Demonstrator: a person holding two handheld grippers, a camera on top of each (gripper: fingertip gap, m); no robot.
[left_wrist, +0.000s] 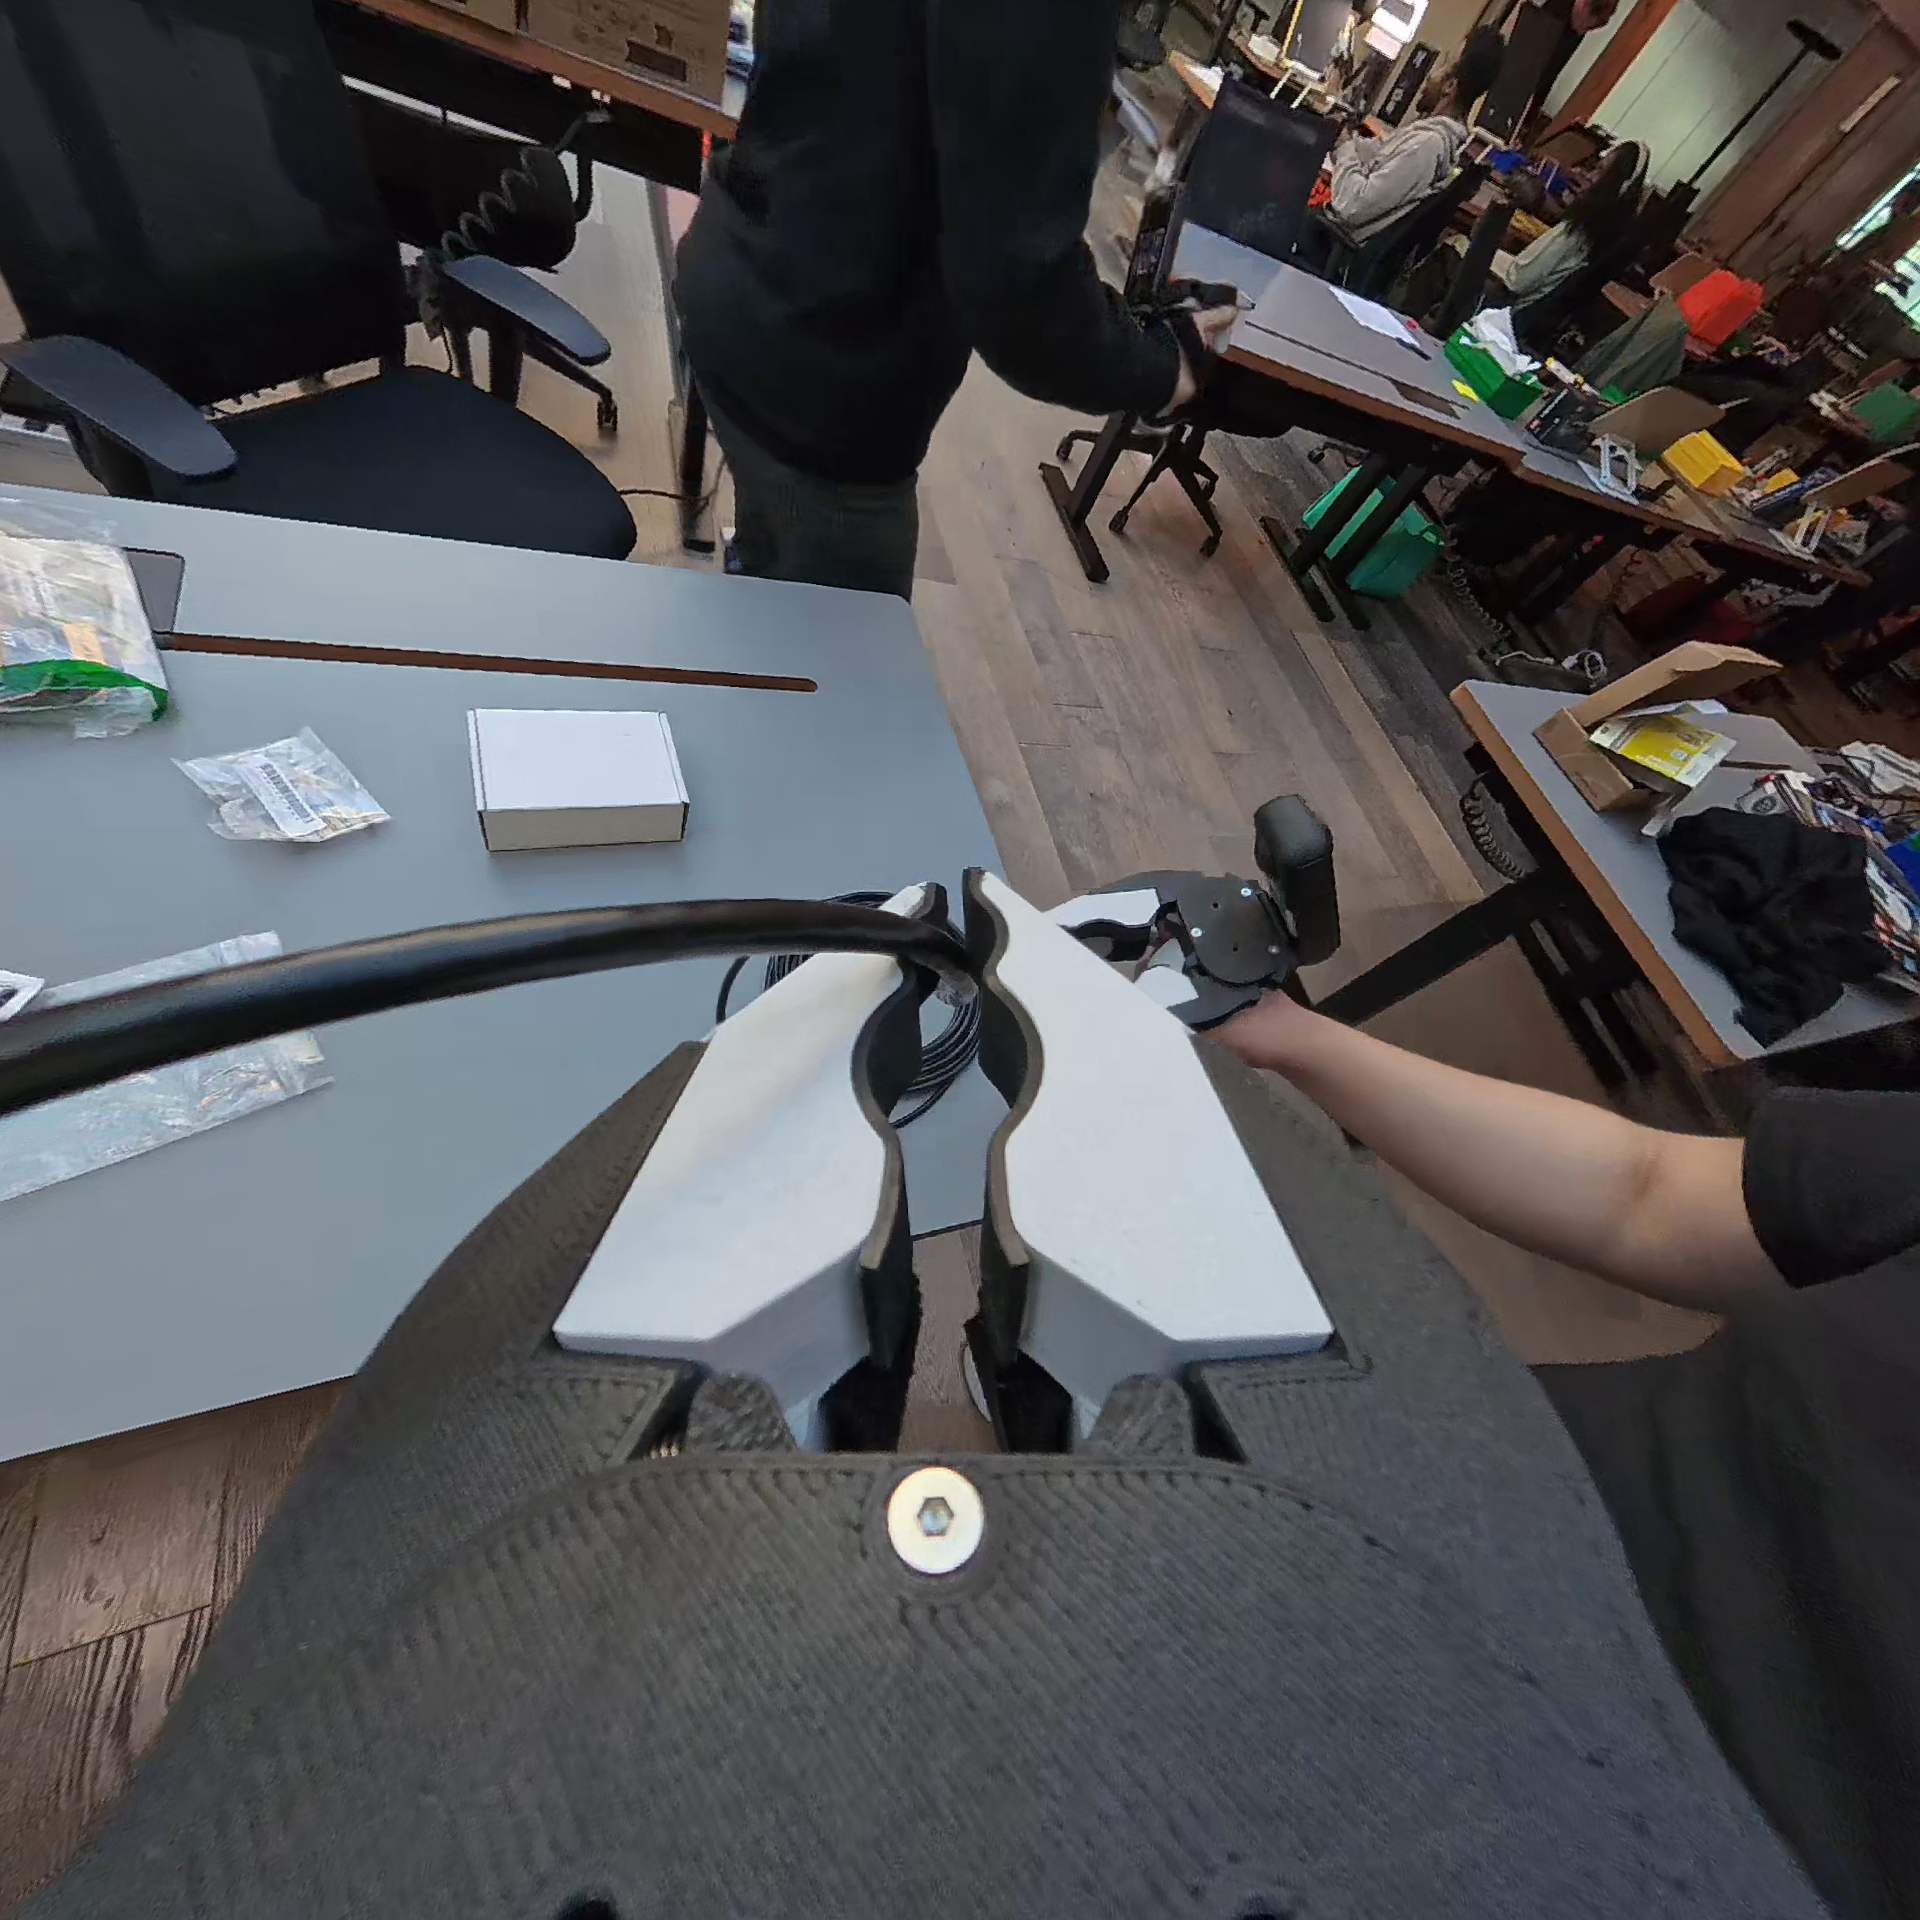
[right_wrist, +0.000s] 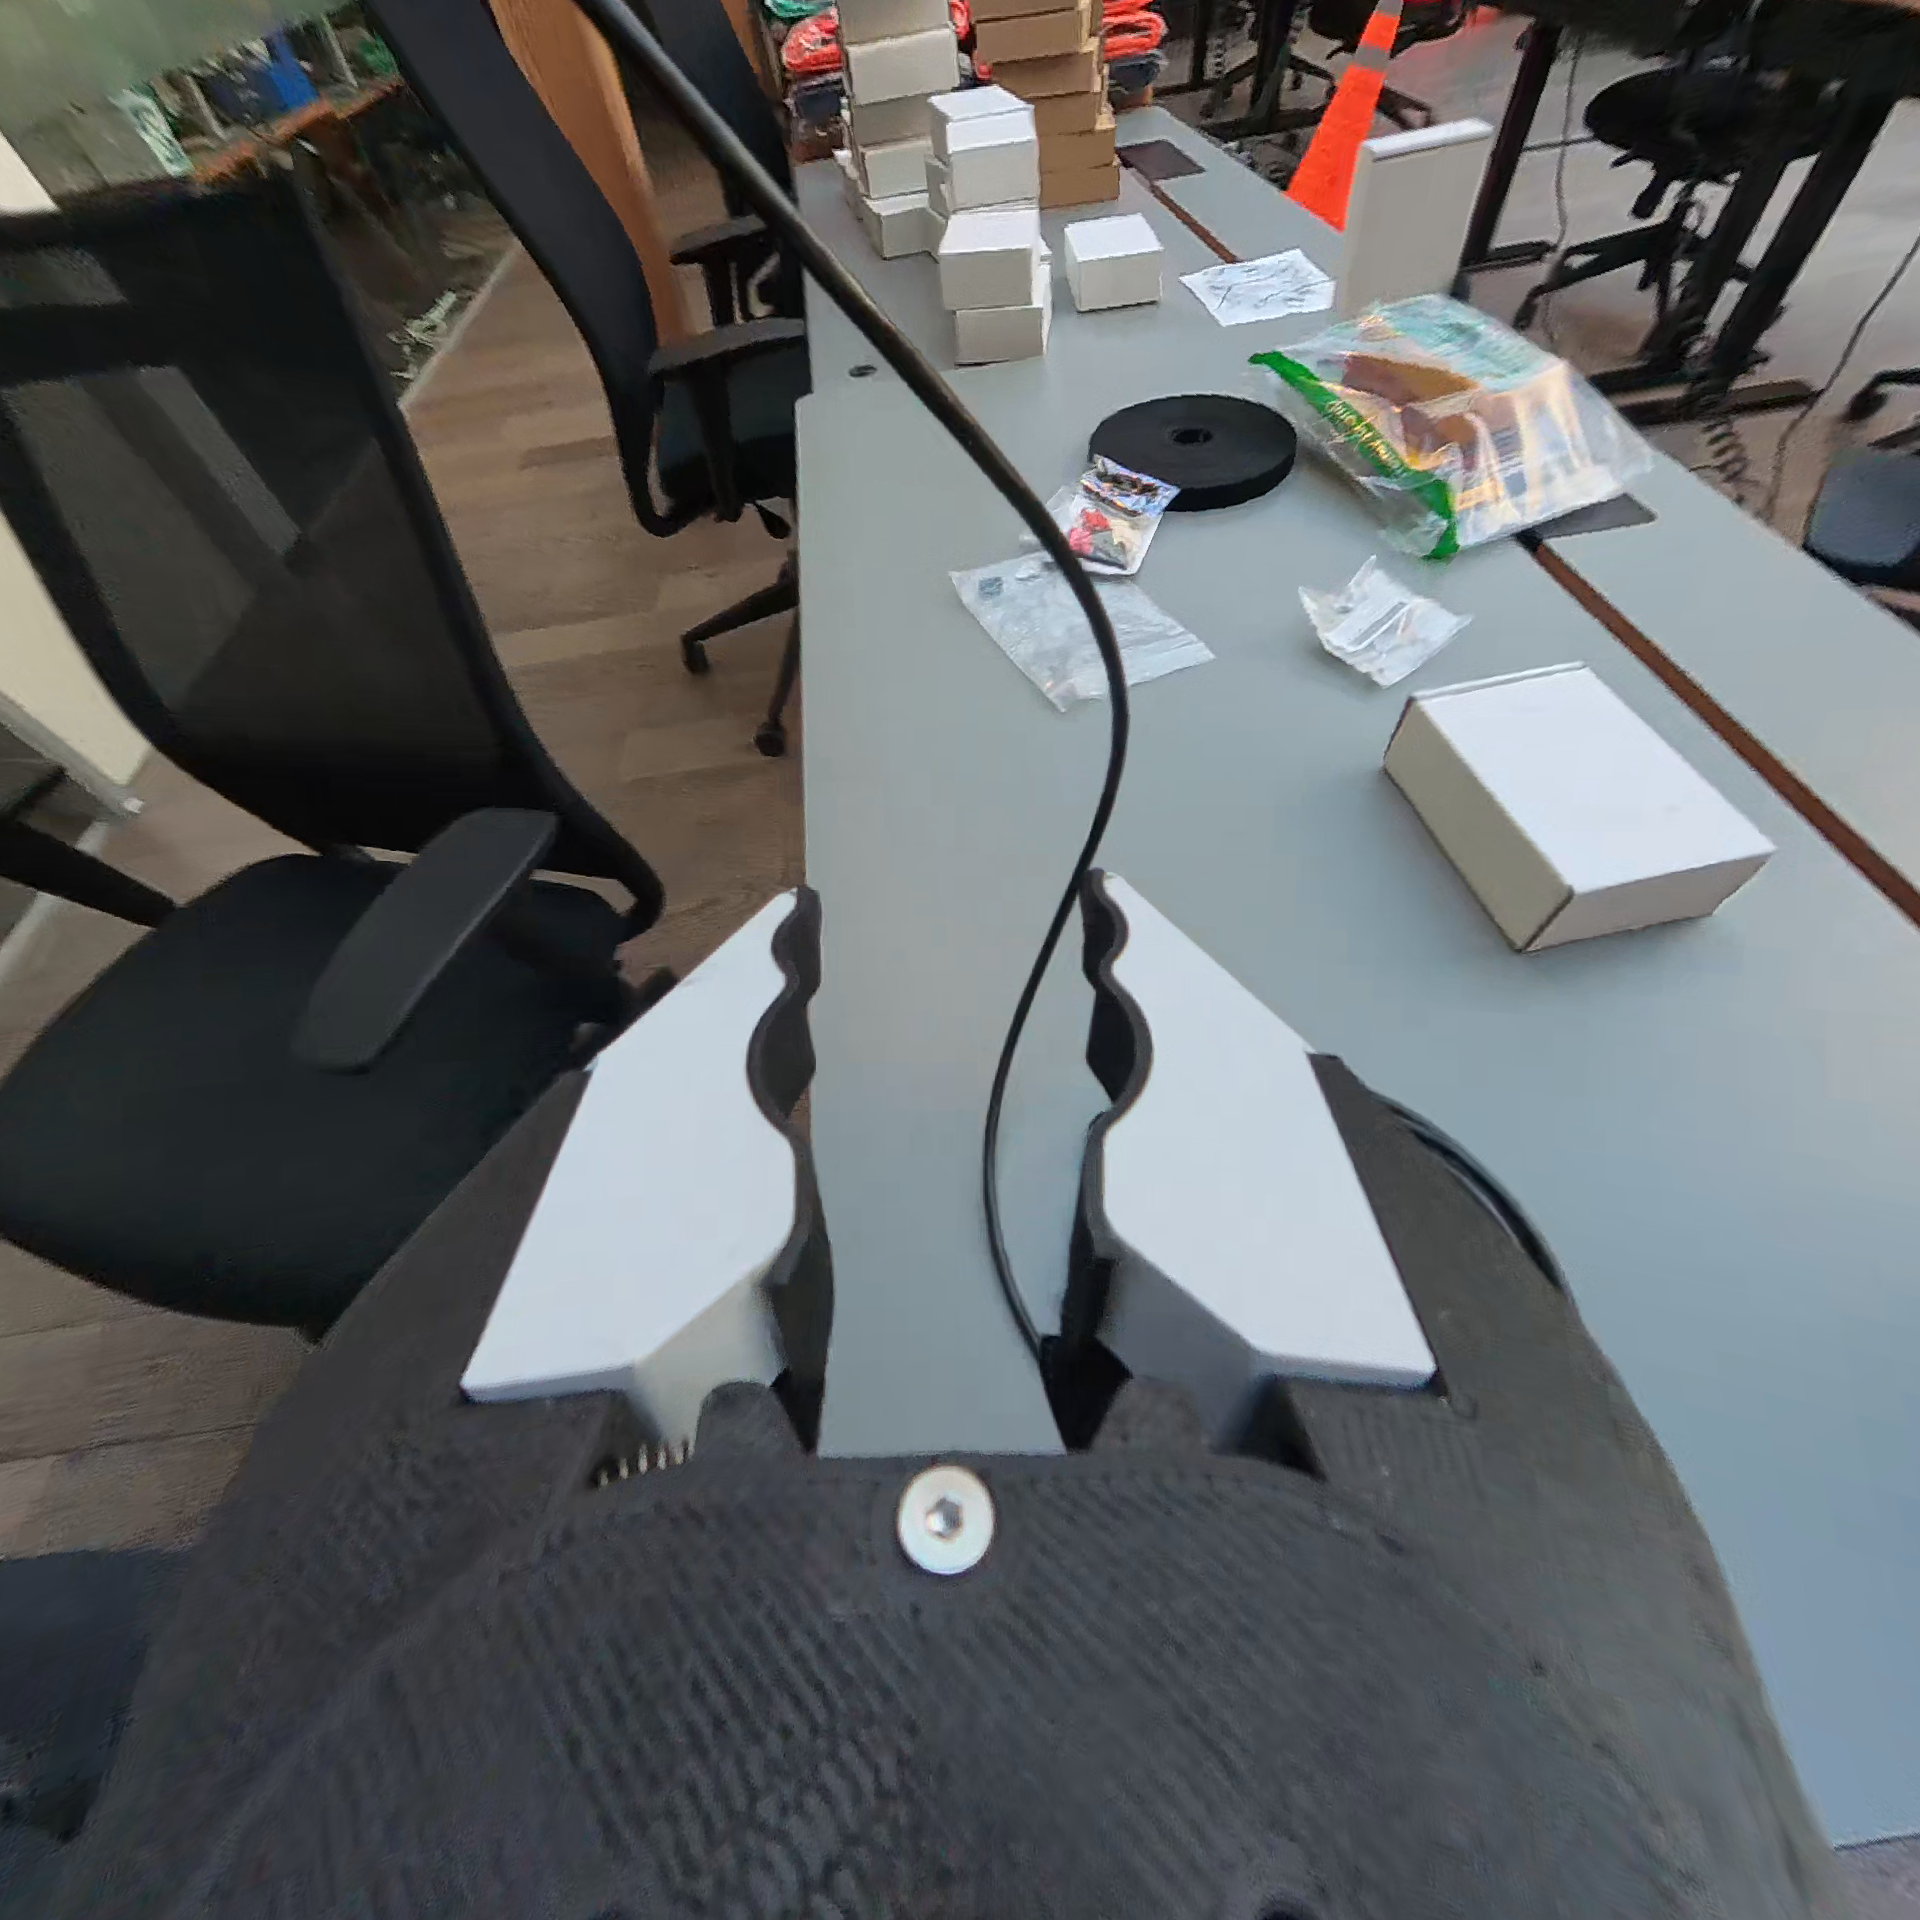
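Black cable (left_wrist: 468, 961) sits pinched at the tips of your left gripper (left_wrist: 956, 914); the jaws are drawn in narrow on it, and it arcs away to the left over the grey table (left_wrist: 727, 644). Beneath the fingers, more of that cable lies coiled (left_wrist: 940, 1049) on the tabletop near the table's edge.

Your right gripper (right_wrist: 951, 925) is spread wide above the same table. The cable (right_wrist: 1101, 727) passes between its fingers, lying close along the inner face of the right-hand finger (right_wrist: 1216, 1143); whether it touches the pad there, you cannot tell. Neither finger clamps it. In the left wrist view the right gripper (left_wrist: 1153, 940) shows just beyond the left one's tips, held out at the end of your bare forearm (left_wrist: 1455, 1143).

Around them on the table:
- white cardboard box (left_wrist: 577, 774), closed, lying flat, apart from both grippers
- small clear bags (left_wrist: 281, 784) of parts, beside the box
- green-edged plastic packet (right_wrist: 1455, 416), farther up
- black tape roll (right_wrist: 1195, 447), lying flat near the packet
- stack of small white boxes (right_wrist: 987, 208) at the far end

Black office chair (right_wrist: 312, 1039) stands beside the table. A person in dark clothing (left_wrist: 883, 260) stands past the far edge.
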